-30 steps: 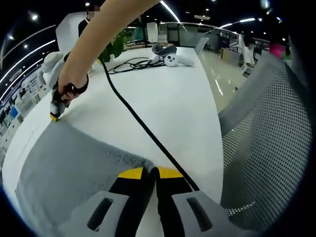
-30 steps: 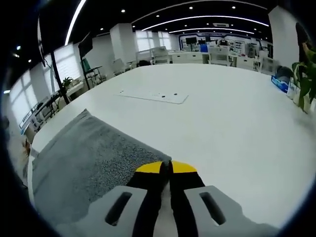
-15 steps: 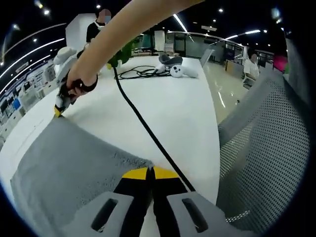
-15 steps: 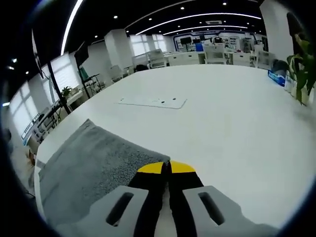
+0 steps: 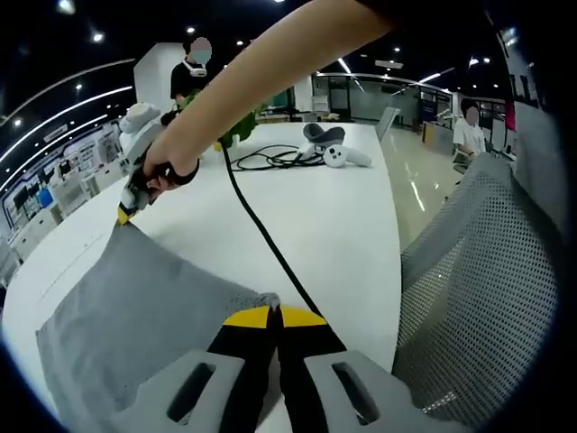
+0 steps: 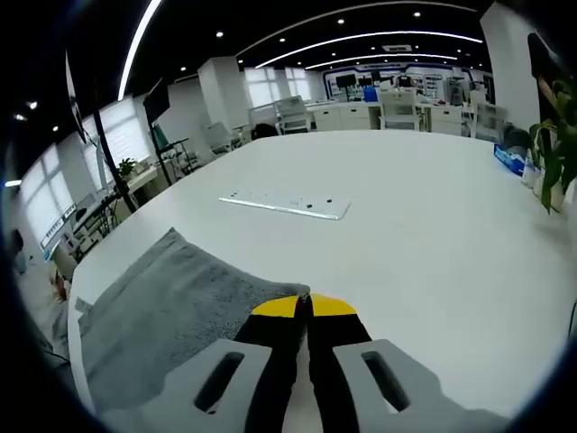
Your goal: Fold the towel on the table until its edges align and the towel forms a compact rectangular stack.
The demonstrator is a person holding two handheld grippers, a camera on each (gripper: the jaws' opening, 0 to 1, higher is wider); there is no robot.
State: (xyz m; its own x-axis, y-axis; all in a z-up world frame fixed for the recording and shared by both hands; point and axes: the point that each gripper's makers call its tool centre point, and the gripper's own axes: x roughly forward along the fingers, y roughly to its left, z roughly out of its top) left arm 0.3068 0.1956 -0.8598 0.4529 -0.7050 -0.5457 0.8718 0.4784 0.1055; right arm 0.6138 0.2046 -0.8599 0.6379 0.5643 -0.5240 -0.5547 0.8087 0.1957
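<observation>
On the white table (image 5: 352, 225) a grey towel (image 5: 135, 316) lies spread, with two corners pinched. At the bottom of the left gripper view, the left gripper (image 5: 273, 316) has its yellow-tipped jaws pressed together on the towel's near corner. Farther off in that view, the right gripper (image 5: 124, 213), held in a hand (image 5: 167, 162), clamps the towel's far corner just above the tabletop. A black cable (image 5: 261, 239) runs across the table from that hand toward the near corner. Beyond lie a headset (image 5: 323, 137) and a white controller (image 5: 341, 158). A mesh chair (image 5: 487, 289) stands beside the table.

Seen from the right gripper view, the right gripper (image 6: 303, 307) pinches the towel (image 6: 171, 307), and a flat white plate (image 6: 287, 205) lies farther along the table (image 6: 433, 234).
</observation>
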